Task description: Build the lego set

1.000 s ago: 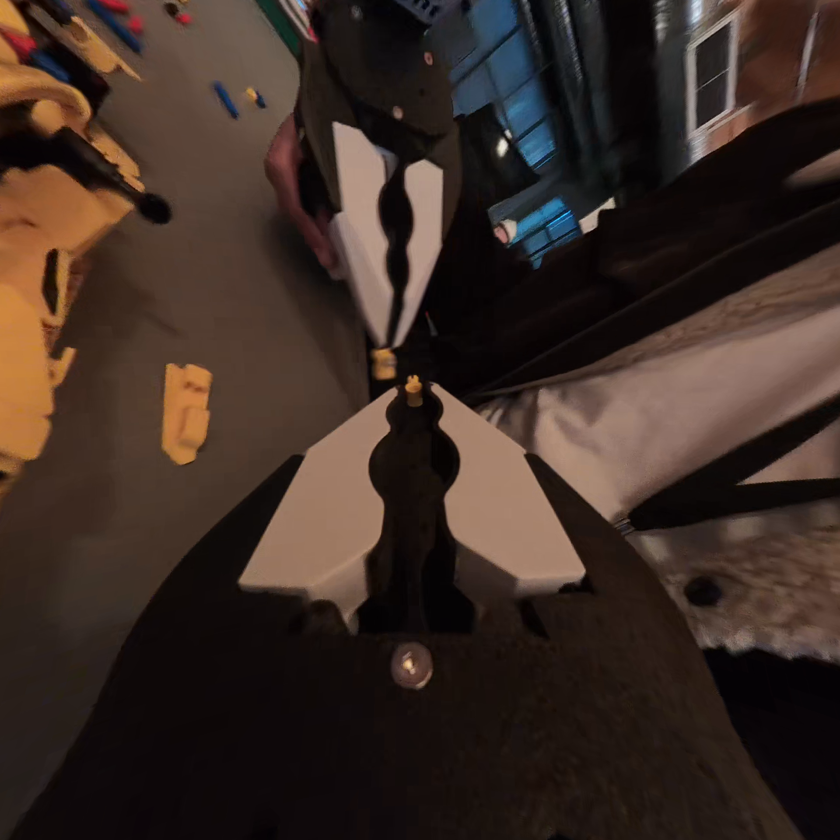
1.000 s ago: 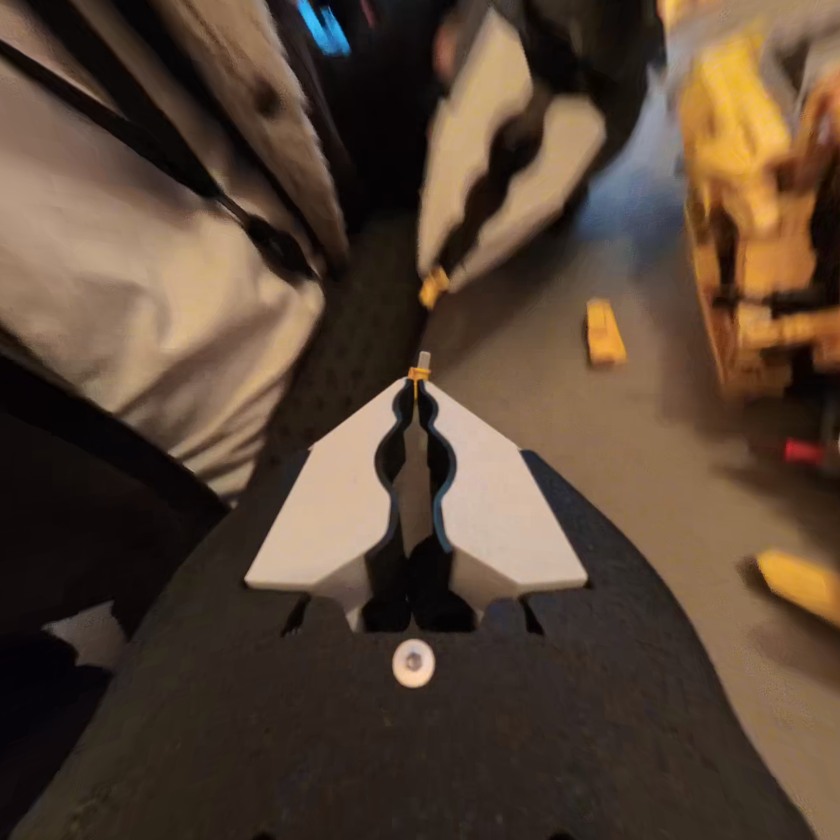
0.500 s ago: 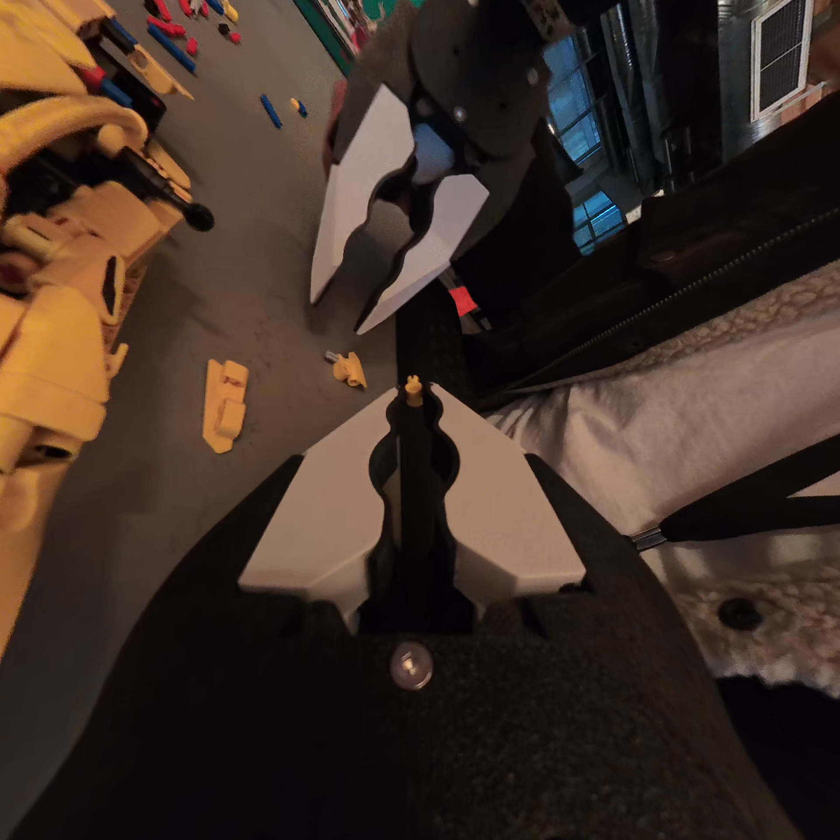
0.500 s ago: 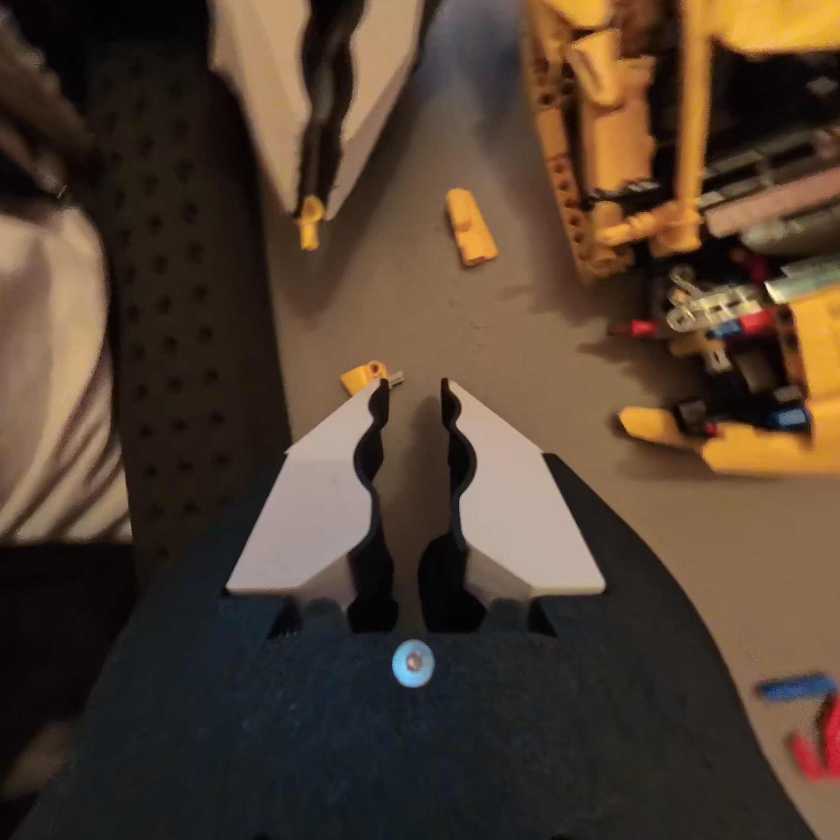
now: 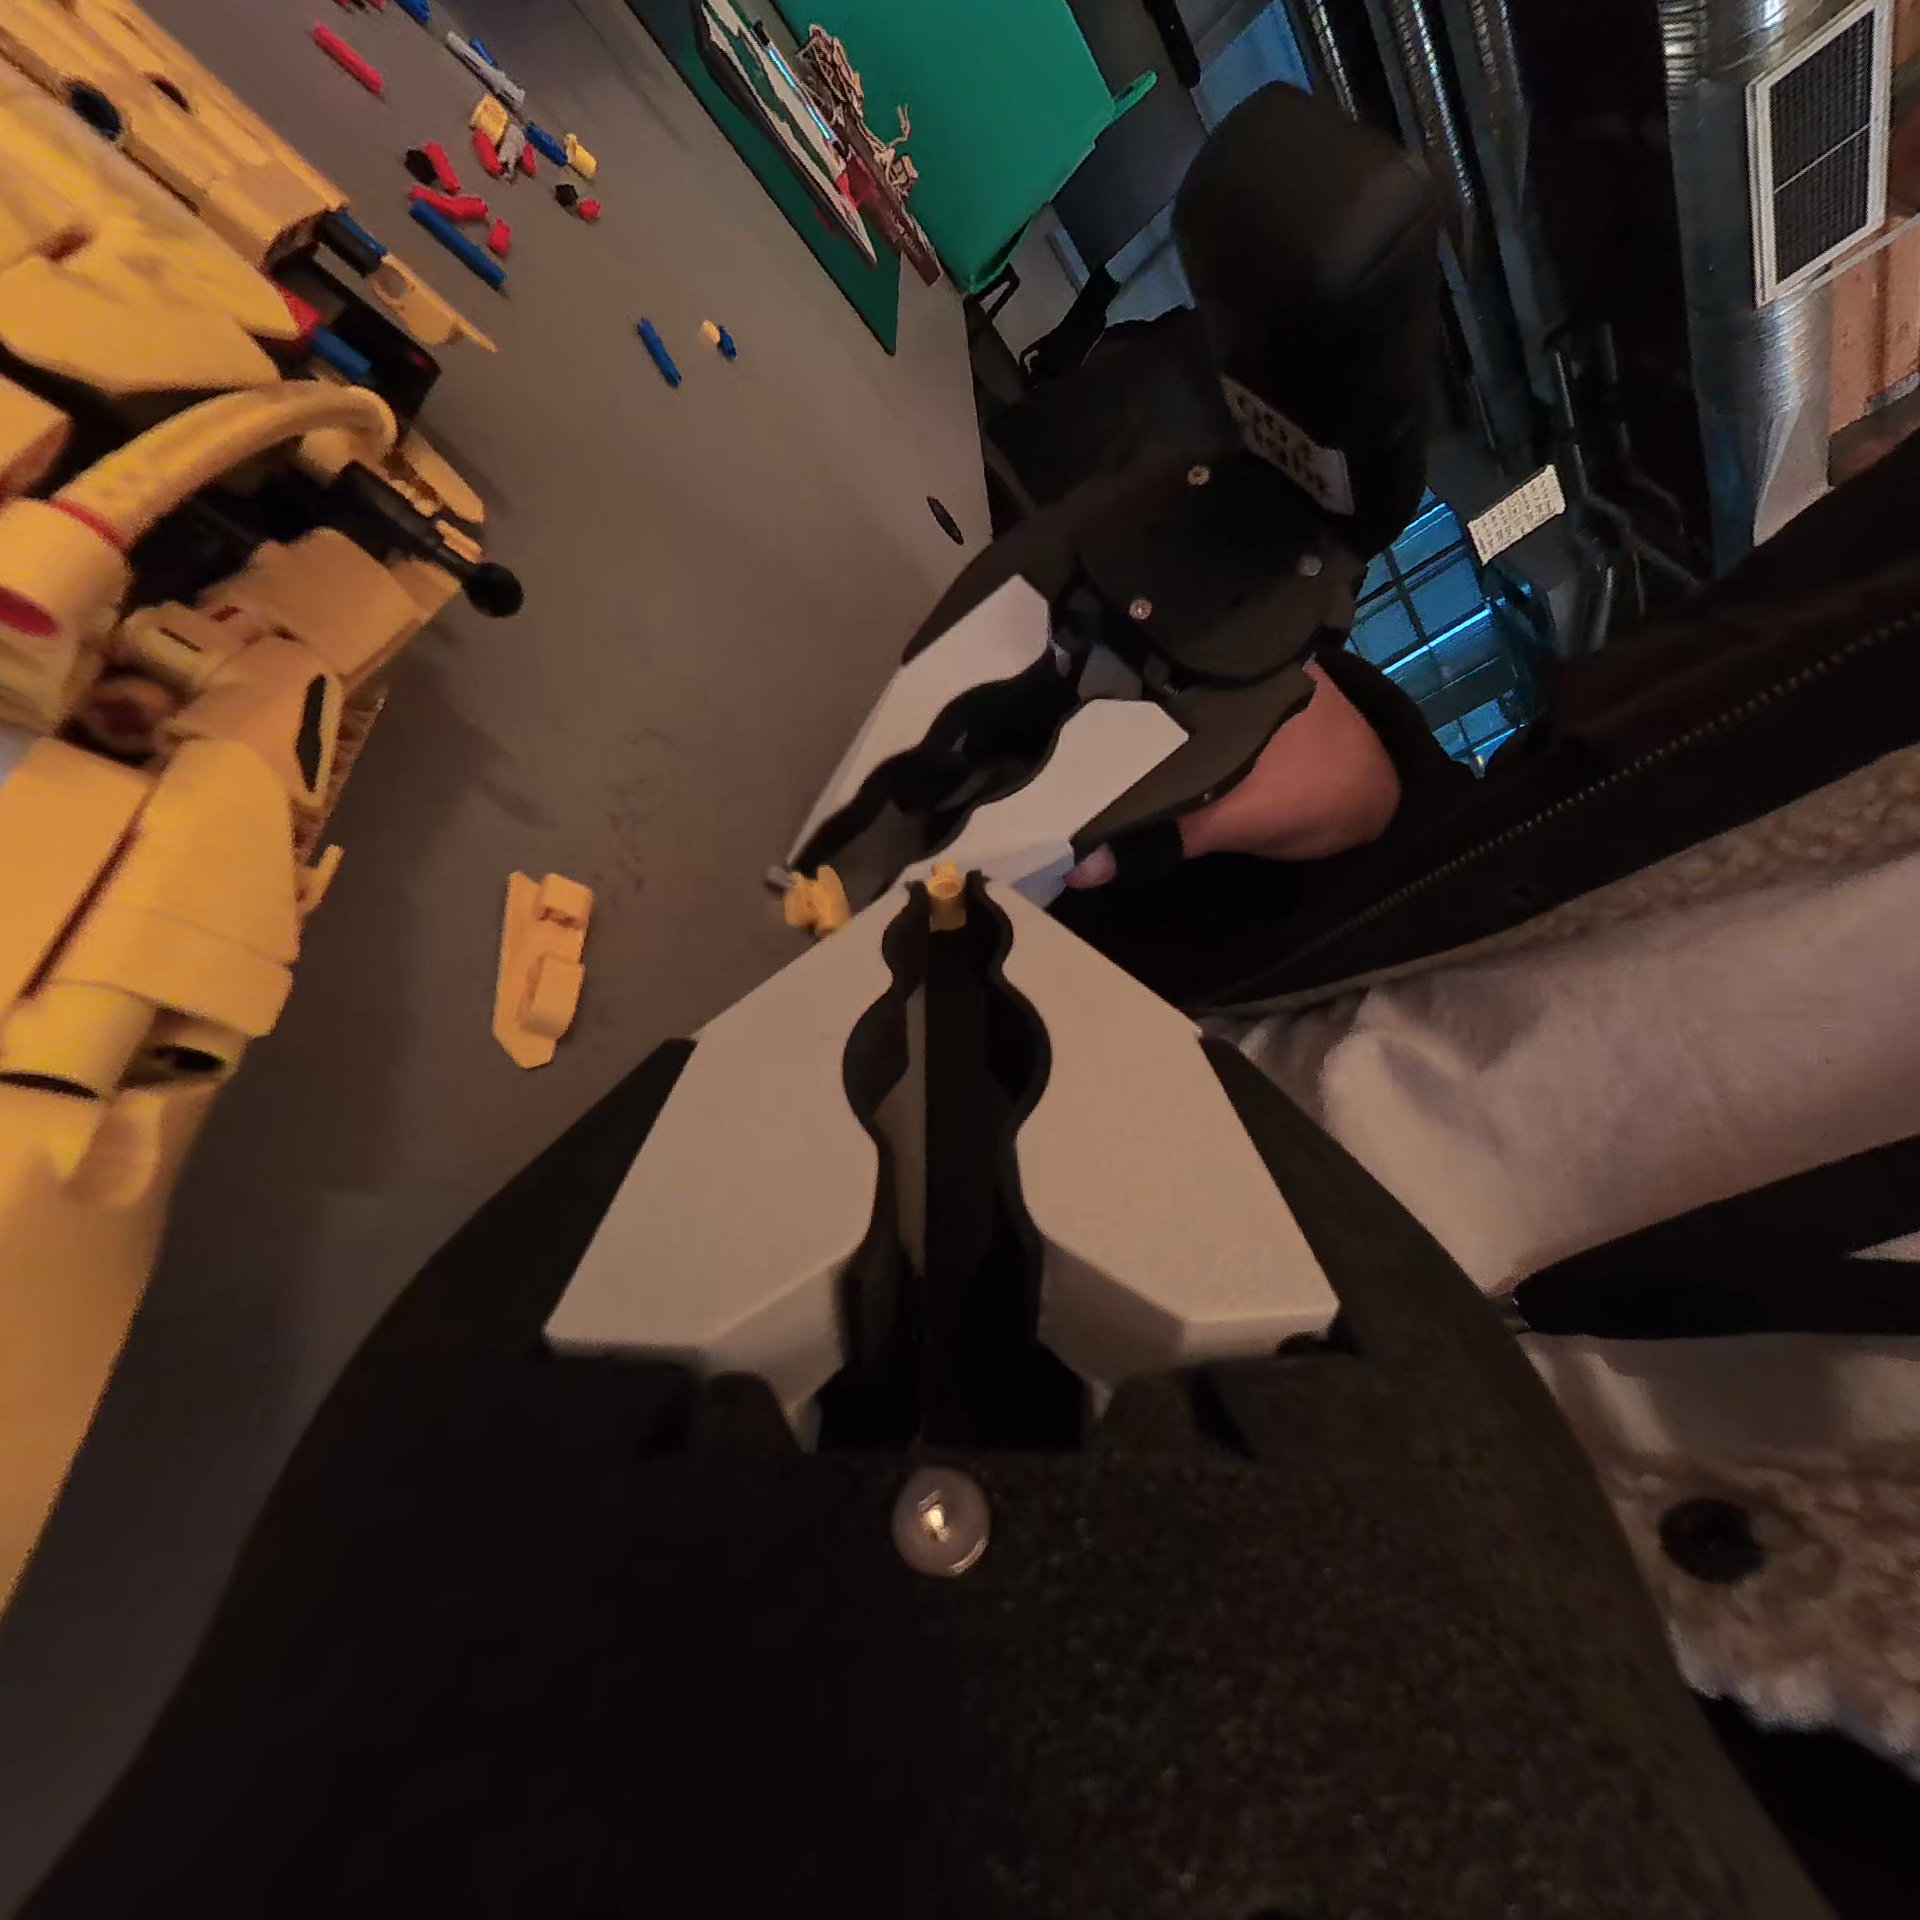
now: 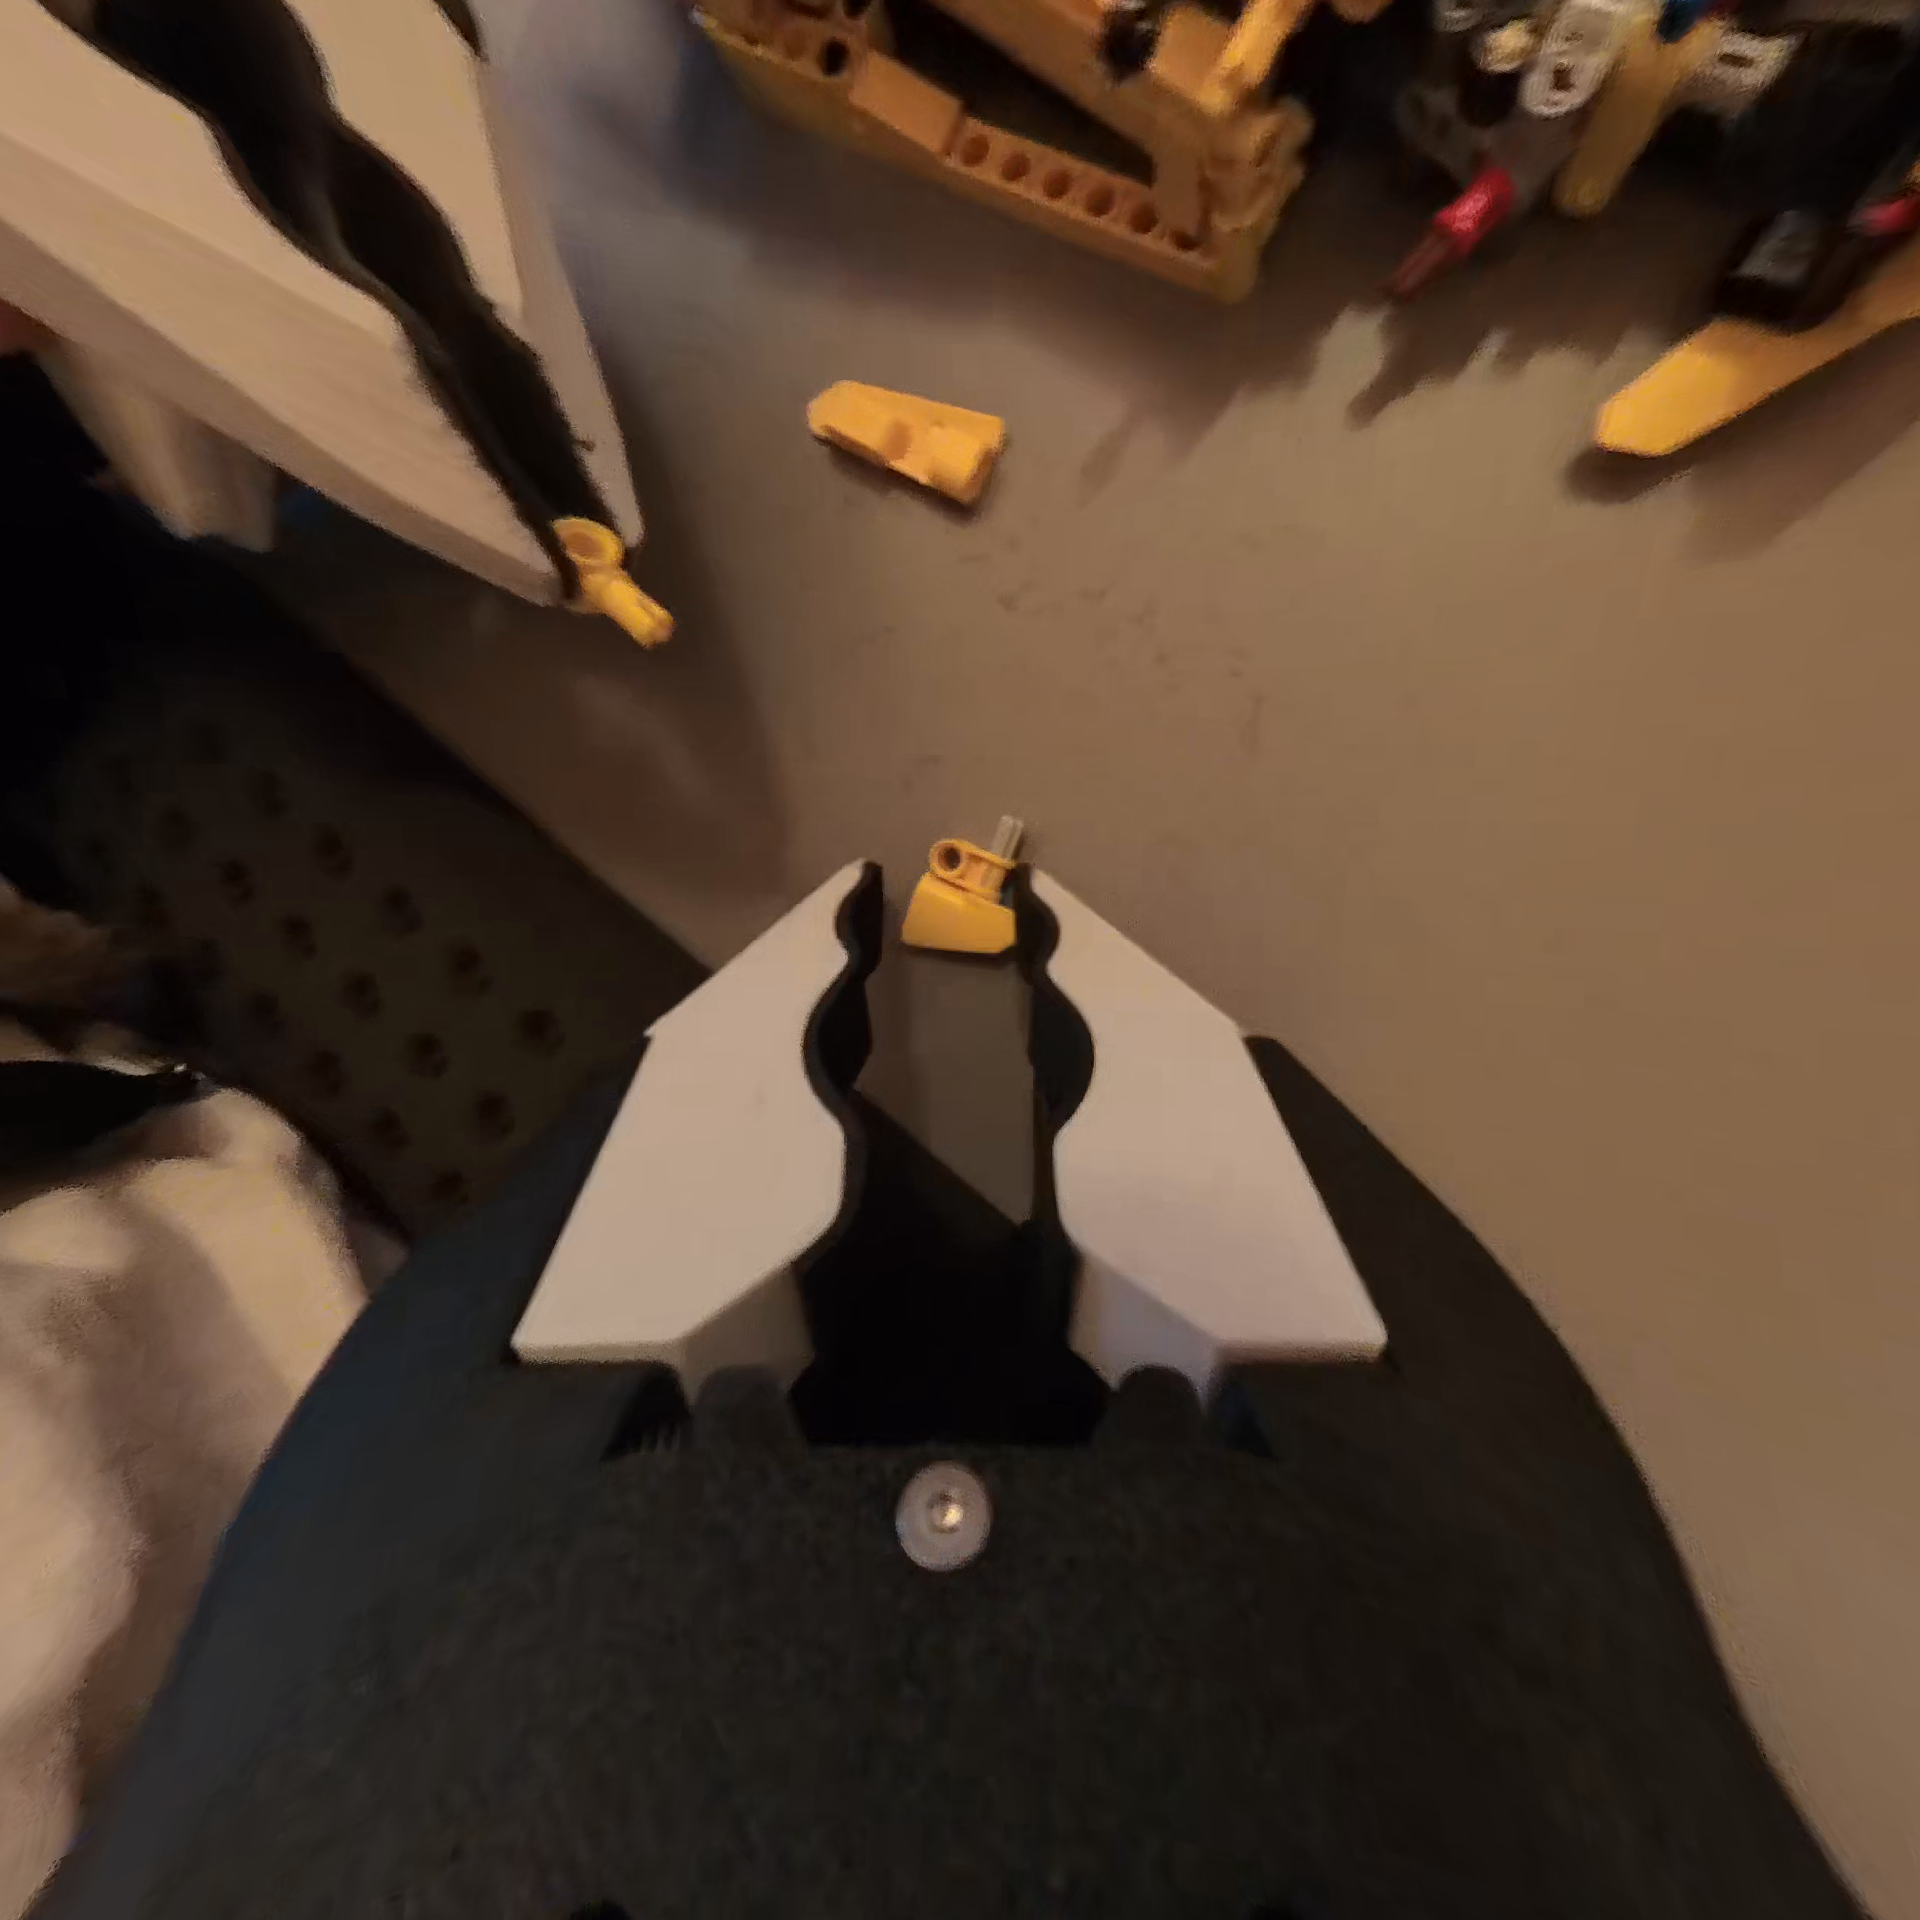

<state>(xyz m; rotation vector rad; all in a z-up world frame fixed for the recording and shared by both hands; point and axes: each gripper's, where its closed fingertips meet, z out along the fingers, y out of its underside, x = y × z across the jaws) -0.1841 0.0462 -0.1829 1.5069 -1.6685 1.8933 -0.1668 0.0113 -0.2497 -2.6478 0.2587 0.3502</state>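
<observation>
A small yellow connector piece (image 6: pixel 956 906) with a grey pin at its far end lies flat on the grey worktop (image 6: pixel 1351 779) at the centre of the right wrist view. A second small yellow connector (image 6: pixel 608 592), with a round hole and a stub, is pinched at the tip of the gripper in the upper left. A yellow wedge-shaped panel piece (image 6: pixel 909 442) lies loose in the upper middle. Along the top edge stands the large, partly built yellow model (image 6: pixel 1039 156), with a row of round holes along its beam. In the left wrist view, red and blue loose pieces (image 5: pixel 468 218) are scattered at the upper left.
</observation>
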